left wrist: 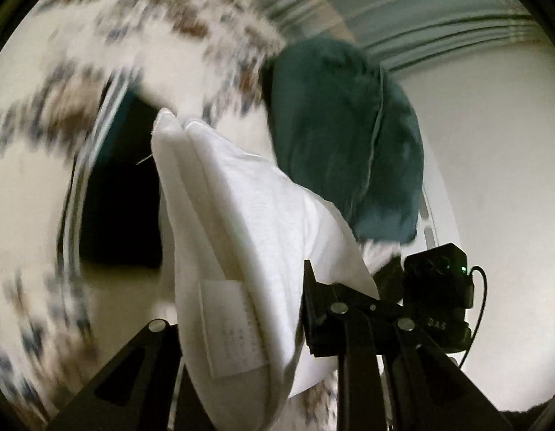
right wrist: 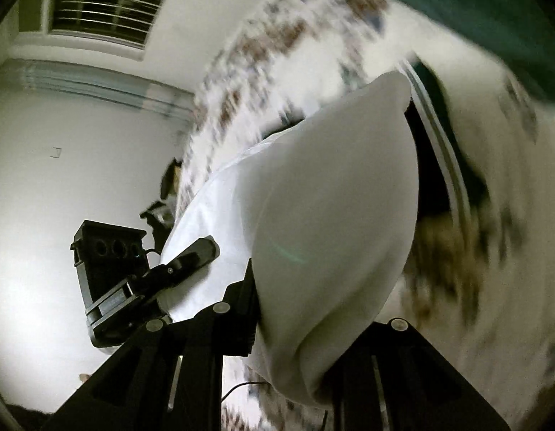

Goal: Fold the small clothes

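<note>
The white garment (left wrist: 241, 215) is hanging in the air between the two grippers, stretching from the centre of the left wrist view down toward six o'clock, where the left gripper (left wrist: 263, 327) is clamping one edge of it between jaws that are standing nearly together. A sewn-in label (left wrist: 230, 327) is showing at about seven o'clock, which suggests an inner seam is facing the camera. In the right wrist view the right gripper (right wrist: 295, 327) is pinching another edge at six o'clock, the cloth billowing up toward one o'clock. Holding two edges apart is probably meant to spread the piece flat before a fold. The fabric is looking soft, thin and matte, curving into smooth rounded folds (likely light cotton, though that is a guess). Behind it, a patterned bedcover (left wrist: 140, 36) in white, brown and blue is blurring around eleven o'clock, and a dark teal cloth (left wrist: 342, 136) is lying at one o'clock
</note>
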Motion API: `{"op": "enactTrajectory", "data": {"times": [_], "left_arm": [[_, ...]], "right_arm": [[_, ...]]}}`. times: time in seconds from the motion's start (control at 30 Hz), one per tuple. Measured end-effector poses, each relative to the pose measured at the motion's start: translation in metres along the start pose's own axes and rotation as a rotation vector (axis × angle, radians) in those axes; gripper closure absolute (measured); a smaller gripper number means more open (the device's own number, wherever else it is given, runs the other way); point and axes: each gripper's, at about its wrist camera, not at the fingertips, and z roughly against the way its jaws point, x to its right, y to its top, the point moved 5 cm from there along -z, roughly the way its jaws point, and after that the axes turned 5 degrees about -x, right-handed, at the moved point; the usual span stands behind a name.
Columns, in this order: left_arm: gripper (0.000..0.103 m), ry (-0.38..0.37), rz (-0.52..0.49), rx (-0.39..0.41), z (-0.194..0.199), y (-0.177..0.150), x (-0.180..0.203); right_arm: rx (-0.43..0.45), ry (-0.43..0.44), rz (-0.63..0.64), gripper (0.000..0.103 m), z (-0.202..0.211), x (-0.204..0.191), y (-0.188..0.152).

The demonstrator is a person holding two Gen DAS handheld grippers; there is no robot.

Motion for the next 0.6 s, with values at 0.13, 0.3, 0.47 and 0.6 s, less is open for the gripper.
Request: {"op": "enactTrajectory", "data": {"times": [0.13,0.3,0.47,0.6], "left_arm": [[0.081,0.070,0.013,0.013,-0.024,0.059,-0.032],[0.080,0.197,0.177,-0.072,-0.075,0.056,-0.115],[0.051,0.252,0.171,0.009,-0.067,0.038,-0.119],[0.000,0.431,0.048,0.066,-0.054,0.043,-0.094]], "right_arm": [[-0.014,-0.029,0.041,0.084,-0.031,0.006,0.076],[-0.149,-0.253,-0.030,0.069,-0.094,0.065,0.109],[-0.157,-0.384,0.026,0.036,-0.099,0.079,0.097],[-0.078,-0.611,0.109,0.003,-0.083,0.073,0.079]]}}
